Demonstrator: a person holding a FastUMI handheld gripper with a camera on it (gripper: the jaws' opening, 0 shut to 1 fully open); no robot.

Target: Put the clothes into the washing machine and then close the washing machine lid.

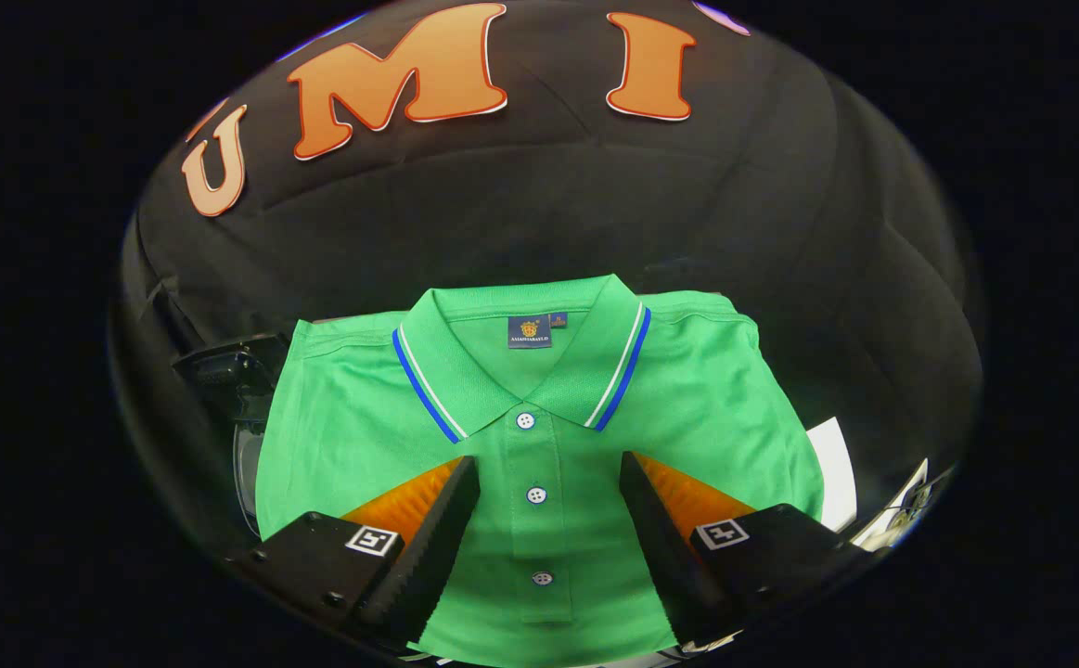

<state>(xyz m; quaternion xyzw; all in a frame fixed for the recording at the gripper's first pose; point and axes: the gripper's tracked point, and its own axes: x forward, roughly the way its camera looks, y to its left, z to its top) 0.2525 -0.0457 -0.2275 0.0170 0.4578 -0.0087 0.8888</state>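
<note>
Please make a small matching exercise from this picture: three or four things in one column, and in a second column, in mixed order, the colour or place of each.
Column one:
1. polo shirt
2. collar stripe
3. middle button
4. neck label

Column two:
A. between the open fingers of the gripper
B. green
C. inside the collar, beyond the fingers
D. blue and white

Pairs: 1-B, 2-D, 3-A, 4-C

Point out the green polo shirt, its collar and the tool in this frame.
green polo shirt (706, 408): gripper view, on the chest panel beside the placket.
collar (465, 362): gripper view, on the flap with the striped edge.
tool (548, 482): gripper view, midway between its open fingertips, over the shirt's placket.
</note>
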